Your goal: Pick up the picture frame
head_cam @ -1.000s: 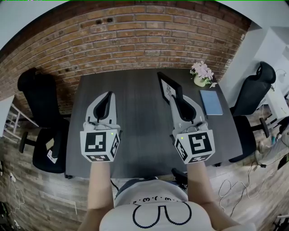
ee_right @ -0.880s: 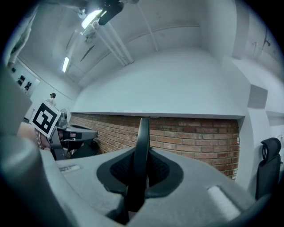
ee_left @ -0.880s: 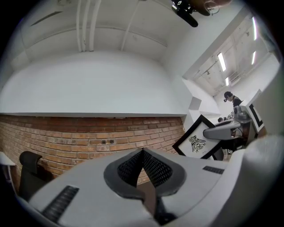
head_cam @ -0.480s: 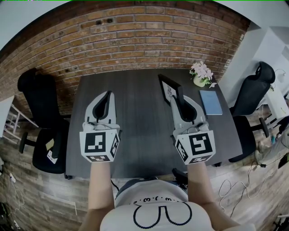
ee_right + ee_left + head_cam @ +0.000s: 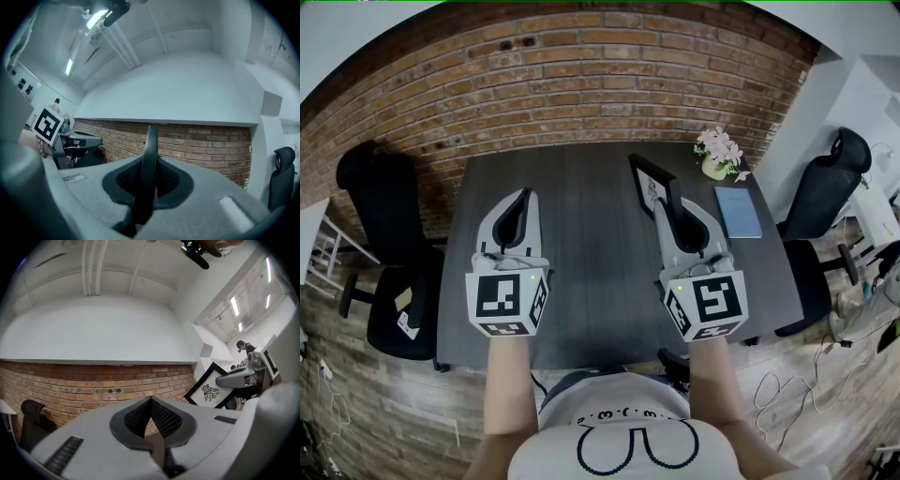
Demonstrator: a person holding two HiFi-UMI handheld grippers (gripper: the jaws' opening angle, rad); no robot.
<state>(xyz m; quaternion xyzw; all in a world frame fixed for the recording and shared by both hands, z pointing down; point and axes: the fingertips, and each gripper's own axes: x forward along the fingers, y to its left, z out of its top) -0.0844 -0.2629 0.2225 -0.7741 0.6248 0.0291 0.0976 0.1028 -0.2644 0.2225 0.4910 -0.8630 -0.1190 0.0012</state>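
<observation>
Right claw (image 5: 664,204) is pinching picture frame's (image 5: 647,180) thin edge for lifting; left claw (image 5: 523,197), pressed together, is idling left of it.

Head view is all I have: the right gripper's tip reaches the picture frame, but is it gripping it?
Observer: Yes; the right gripper has its fingers pressed on the picture frame, whose black edge stands upright between them.
Operator: And the left one?
Observer: The left gripper is shut, nothing between its fingers.
Operator: What's framed?
Observer: A dark winged drawing on white, seen from the left gripper view.
</observation>
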